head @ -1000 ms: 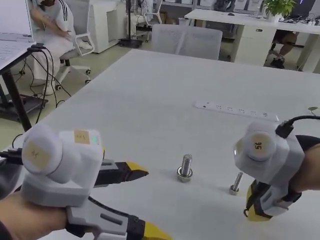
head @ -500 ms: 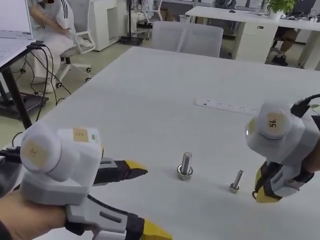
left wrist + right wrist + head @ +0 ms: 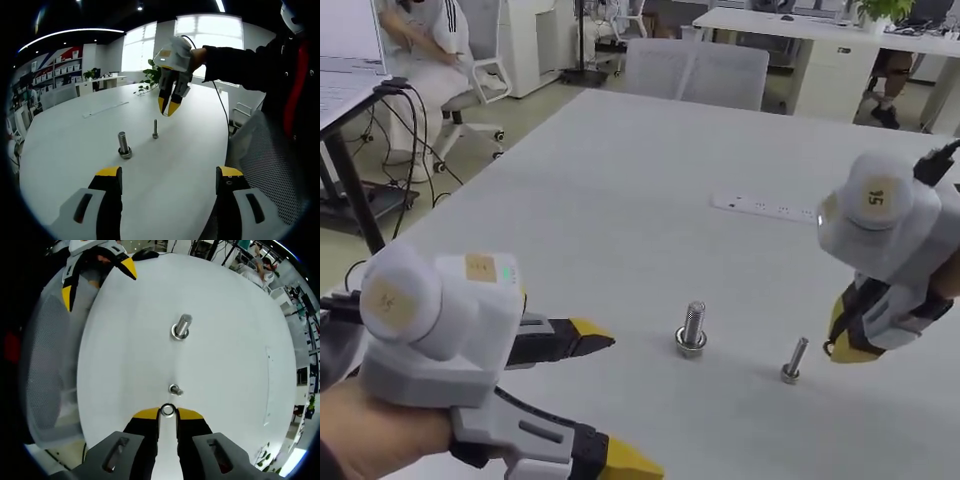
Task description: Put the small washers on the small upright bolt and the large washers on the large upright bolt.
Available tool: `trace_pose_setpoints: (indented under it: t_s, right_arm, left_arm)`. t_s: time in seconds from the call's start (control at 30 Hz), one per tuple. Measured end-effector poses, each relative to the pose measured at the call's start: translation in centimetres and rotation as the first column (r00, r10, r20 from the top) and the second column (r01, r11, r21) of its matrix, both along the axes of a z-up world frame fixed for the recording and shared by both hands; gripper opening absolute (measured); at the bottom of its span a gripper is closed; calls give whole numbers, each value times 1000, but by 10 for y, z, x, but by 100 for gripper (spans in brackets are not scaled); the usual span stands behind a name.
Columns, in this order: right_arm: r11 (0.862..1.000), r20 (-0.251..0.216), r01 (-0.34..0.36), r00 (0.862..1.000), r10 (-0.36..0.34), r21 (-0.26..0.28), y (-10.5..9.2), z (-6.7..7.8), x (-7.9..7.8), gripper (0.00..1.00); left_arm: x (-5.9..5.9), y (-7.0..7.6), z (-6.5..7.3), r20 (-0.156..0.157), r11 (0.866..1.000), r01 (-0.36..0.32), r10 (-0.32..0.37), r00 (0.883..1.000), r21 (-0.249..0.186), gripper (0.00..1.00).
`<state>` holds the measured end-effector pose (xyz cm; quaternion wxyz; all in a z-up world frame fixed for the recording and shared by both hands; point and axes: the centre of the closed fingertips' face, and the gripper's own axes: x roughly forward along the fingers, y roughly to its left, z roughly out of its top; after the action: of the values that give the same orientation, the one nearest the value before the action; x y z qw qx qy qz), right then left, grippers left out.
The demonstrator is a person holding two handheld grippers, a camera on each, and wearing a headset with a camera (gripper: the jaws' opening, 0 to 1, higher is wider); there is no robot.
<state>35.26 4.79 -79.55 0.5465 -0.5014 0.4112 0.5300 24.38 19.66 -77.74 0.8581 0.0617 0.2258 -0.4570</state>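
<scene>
**Figure.** The right gripper (image 3: 168, 415) has its 2 jaws pressed nearly together, pinching a small washer (image 3: 168, 410) by its rim between the yellow tips. The washer's hole faces along the gripper's own view. In the head view this gripper hangs above the table (image 3: 620, 190) with its tips pointing down.

The small bolt (image 3: 175, 389) lies just ahead of the held washer. In the head view it stands below and slightly to the left of the right gripper's tips, near but not touching. Its long axis is upright, with the threaded end on top and the head on the table.

The large bolt (image 3: 182, 326) stands further along the same line, also upright. There is a ring at its foot, and whether that is a washer or the bolt's head cannot be told.

The left gripper (image 3: 167, 172) is spread wide, holds nothing, and is low over the near edge of the table. It is well apart from both bolts and nearer the large 1.

Judgement: the right gripper is the nearer to the small bolt. The coming move calls for bringing the washer's hole directly over the bolt's tip, with the washer level, and then lowering it along the upright axis. A washer that is off-centre or tilted could catch on the thread or tip the bolt.
</scene>
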Motion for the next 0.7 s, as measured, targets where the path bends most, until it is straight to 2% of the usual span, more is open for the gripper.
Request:
trace_pose_setpoints:
  t_s: [0.4, 0.7]
  right_arm:
    - [1000, 5, -31, 999, 31, -3, 11, -1, 8, 14]
    - [999, -4, -48, 999, 48, -10, 16, -9, 13, 14]
  left_arm:
    - [1, 2, -1, -5, 1000, -9, 9, 1000, -1, 76]
    - [1, 3, -3, -12, 1000, -16, 16, 1000, -2, 76]
